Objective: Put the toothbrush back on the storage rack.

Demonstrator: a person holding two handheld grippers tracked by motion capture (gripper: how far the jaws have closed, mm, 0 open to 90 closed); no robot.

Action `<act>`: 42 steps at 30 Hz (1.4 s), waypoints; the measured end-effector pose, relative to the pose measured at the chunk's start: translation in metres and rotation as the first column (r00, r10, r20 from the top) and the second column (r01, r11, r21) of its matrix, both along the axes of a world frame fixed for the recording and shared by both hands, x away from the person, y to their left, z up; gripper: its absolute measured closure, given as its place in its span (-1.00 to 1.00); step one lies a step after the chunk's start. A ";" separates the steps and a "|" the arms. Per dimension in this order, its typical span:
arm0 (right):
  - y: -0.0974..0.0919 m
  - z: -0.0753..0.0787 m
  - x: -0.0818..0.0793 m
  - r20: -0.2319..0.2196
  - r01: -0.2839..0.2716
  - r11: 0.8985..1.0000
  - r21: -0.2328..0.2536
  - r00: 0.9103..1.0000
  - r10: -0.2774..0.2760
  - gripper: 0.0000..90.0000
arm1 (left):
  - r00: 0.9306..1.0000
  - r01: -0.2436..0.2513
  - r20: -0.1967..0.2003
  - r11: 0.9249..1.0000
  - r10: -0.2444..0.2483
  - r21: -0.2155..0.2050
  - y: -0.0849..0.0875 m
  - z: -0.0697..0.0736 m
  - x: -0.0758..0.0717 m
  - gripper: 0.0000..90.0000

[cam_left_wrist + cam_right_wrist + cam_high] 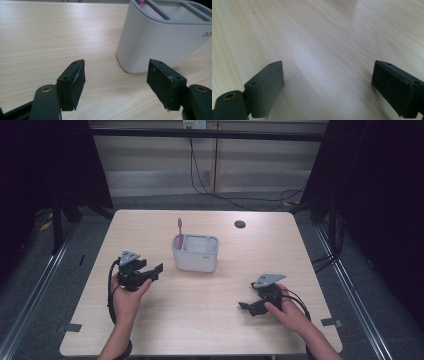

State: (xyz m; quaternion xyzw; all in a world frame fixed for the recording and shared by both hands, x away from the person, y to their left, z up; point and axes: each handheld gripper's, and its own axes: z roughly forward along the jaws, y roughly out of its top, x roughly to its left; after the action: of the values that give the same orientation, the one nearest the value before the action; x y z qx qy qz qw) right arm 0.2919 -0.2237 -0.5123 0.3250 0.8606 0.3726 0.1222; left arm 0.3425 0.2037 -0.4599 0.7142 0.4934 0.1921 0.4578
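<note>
Both grippers idling wide open and empty: left gripper (150, 271) sitting just left of the white holder (195, 253) (pink toothbrush (180, 233) standing in its left compartment), right gripper (246, 306) hovering nearer-right of it.

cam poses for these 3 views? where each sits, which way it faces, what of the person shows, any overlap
High view: above the person's side, facing forward and down on the table; both forearms, left gripper, right gripper.
Left gripper view: on the left gripper, looking along its open jaws at the white holder.
Right gripper view: on the right gripper, open jaws over bare tabletop.
Shared: high and left gripper views both show the holder and pink toothbrush.
</note>
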 end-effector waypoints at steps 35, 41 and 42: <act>0.000 0.000 0.000 -0.001 -0.001 1.000 0.000 1.000 0.001 -0.78 | 0.999 0.027 -0.038 0.997 -0.024 0.075 0.030 -0.024 -0.023 -0.34; 0.000 0.000 0.000 -0.001 -0.001 1.000 0.000 1.000 0.001 -0.77 | 0.998 0.035 -0.048 0.995 -0.031 0.089 0.032 -0.028 -0.026 -0.35; 0.000 0.000 0.000 -0.001 -0.001 1.000 0.000 1.000 0.001 -0.78 | 0.998 0.039 -0.049 0.994 -0.034 0.097 0.032 -0.029 -0.027 -0.35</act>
State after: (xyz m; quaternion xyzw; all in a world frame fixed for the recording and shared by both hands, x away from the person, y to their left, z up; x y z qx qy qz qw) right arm 0.2922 -0.2235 -0.5123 0.3244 0.8609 0.3725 0.1217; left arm 0.3157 0.2361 -0.4890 0.7492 0.4809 0.1906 0.4137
